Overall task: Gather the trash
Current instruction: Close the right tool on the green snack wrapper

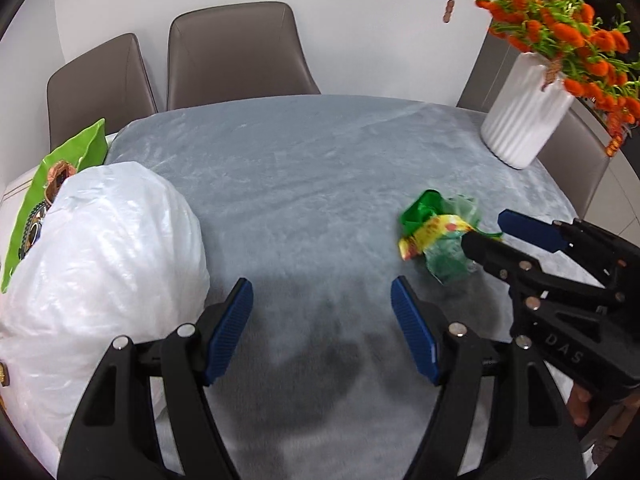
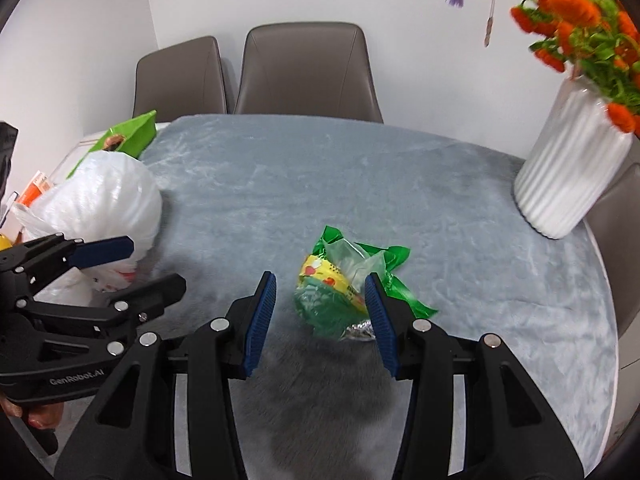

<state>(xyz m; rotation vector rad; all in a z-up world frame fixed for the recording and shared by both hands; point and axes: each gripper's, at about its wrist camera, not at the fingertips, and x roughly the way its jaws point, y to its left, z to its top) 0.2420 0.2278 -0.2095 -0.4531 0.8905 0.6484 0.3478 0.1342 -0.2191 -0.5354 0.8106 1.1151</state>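
A crumpled green and yellow wrapper (image 2: pixel 320 300) lies on the grey plush tablecloth (image 2: pixel 360 184). My right gripper (image 2: pixel 320 280) hovers over it with its jaws open; the right pad overlaps the wrapper's edge and the left pad stands apart from it. The left wrist view shows the same wrapper (image 1: pixel 428 216) just beyond the right gripper (image 1: pixel 484 229). My left gripper (image 1: pixel 322 292) is open and holds nothing, above bare cloth. A full white plastic bag (image 1: pixel 100 248) sits just to its left. The right wrist view shows the left gripper (image 2: pixel 158 262) in front of that bag (image 2: pixel 104 200).
A white ribbed vase (image 1: pixel 524 120) with orange flowers stands at the table's far right edge. A green snack bag (image 1: pixel 60 168) lies behind the white bag. Grey-brown chairs (image 2: pixel 308 72) line the far side against a white wall. A hand (image 2: pixel 40 416) grips the left tool.
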